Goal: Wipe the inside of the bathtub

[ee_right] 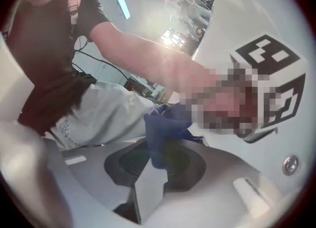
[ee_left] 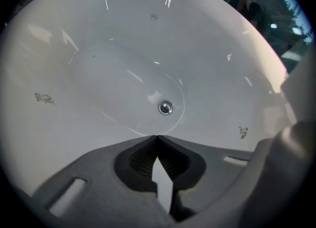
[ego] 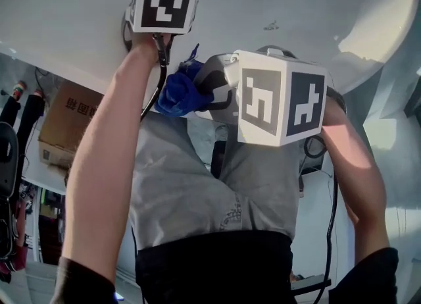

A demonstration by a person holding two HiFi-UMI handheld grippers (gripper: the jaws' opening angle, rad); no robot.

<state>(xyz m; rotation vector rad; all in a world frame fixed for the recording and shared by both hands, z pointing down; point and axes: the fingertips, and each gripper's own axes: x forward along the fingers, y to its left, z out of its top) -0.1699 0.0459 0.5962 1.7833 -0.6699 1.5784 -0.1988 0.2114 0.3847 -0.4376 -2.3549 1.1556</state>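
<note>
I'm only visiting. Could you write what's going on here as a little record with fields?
Setting: inside of a white bathtub, drain at its bottom
Left gripper: jaws together, nothing between them, facing the drain
Right gripper: shut on a blue cloth
Dirt: grey smudges on the tub wall

1. white glossy oval bathtub [ee_left: 98,74]: seen from above into the basin. Smooth curved walls, shallow oval floor, small round chrome drain [ee_left: 165,107] at the floor's near right end. There are greyish smudges on the walls: left [ee_left: 44,98], right [ee_left: 243,132], far [ee_left: 154,16].

2. crumpled dark-blue wiping cloth [ee_right: 165,121]: bunched and clamped between the jaws of the right gripper [ee_right: 165,140], near the tub's rim. Contact with the tub cannot be told.
</note>
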